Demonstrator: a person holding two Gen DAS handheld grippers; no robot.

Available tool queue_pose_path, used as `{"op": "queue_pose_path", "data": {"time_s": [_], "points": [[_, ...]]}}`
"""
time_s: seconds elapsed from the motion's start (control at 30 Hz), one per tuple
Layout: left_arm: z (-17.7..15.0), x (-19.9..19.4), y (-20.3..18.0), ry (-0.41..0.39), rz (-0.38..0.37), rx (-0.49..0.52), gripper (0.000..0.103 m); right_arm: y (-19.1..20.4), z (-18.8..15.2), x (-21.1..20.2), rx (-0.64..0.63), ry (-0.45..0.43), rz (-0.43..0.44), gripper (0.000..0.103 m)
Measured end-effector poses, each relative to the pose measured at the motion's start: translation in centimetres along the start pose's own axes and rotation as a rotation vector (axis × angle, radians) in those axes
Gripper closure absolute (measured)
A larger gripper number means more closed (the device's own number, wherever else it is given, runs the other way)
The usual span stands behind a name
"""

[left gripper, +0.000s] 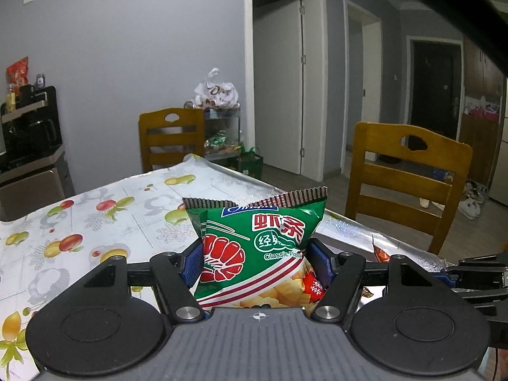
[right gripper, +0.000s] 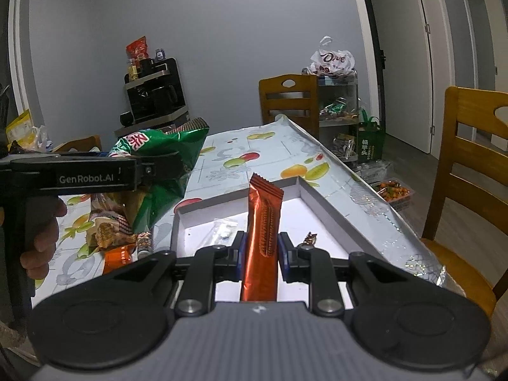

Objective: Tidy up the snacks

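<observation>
Left claw (left gripper: pixel 257 263) clenched on green bag (left gripper: pixel 257 247), "Classic Flavor"; right claw (right gripper: pixel 262 249) clenched on orange bar (right gripper: pixel 263 219); "GenRobot.AI" on left.

Hidden, cut off and too small to read

In the left wrist view the green snack bag (left gripper: pixel 254 247) has its lower end hidden behind the left gripper (left gripper: pixel 255 262), and an orange wrapper (left gripper: pixel 381 255) at right shows only a corner. In the right wrist view the orange bar (right gripper: pixel 263 238) runs out of sight under the right gripper (right gripper: pixel 263 249), the hand (right gripper: pixel 39 241) at lower left is half covered by a black handle, the chair (right gripper: pixel 476 165) is cut by the right edge, and the small packet (right gripper: pixel 223 233) in the white box (right gripper: pixel 320 198) is too small to tell.
</observation>
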State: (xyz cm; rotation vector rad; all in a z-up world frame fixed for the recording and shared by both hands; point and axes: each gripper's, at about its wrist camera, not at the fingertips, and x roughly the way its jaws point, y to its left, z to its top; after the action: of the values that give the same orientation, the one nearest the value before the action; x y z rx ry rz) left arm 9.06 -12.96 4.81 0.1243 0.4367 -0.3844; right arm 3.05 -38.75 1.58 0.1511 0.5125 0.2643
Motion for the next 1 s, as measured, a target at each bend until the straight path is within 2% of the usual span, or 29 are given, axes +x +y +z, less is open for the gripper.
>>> {"op": "queue_pose_path", "data": {"time_s": [0.33,0.57,0.8,1.0], "points": [[-0.4,1.3,-0.2,0.027,-0.001,0.014,0.036,-0.7,0.0,0.5,0.015,0.027,-0.015,0.082],[-0.6,2.6,-0.7,0.043,-0.037,0.051,0.036,-0.8,-0.1,1.3,0.020,0.060,-0.030,0.082],[-1.0,5.3,-1.8,0.109,-0.092,0.080,0.036,-1.3,-0.5,2.6,0.015,0.130,-0.041,0.082],[-1.0,8.2,-2.5,0.150,-0.101,0.085,0.036,-1.6,-1.0,3.3,-0.004,0.164,-0.064,0.082]]}}
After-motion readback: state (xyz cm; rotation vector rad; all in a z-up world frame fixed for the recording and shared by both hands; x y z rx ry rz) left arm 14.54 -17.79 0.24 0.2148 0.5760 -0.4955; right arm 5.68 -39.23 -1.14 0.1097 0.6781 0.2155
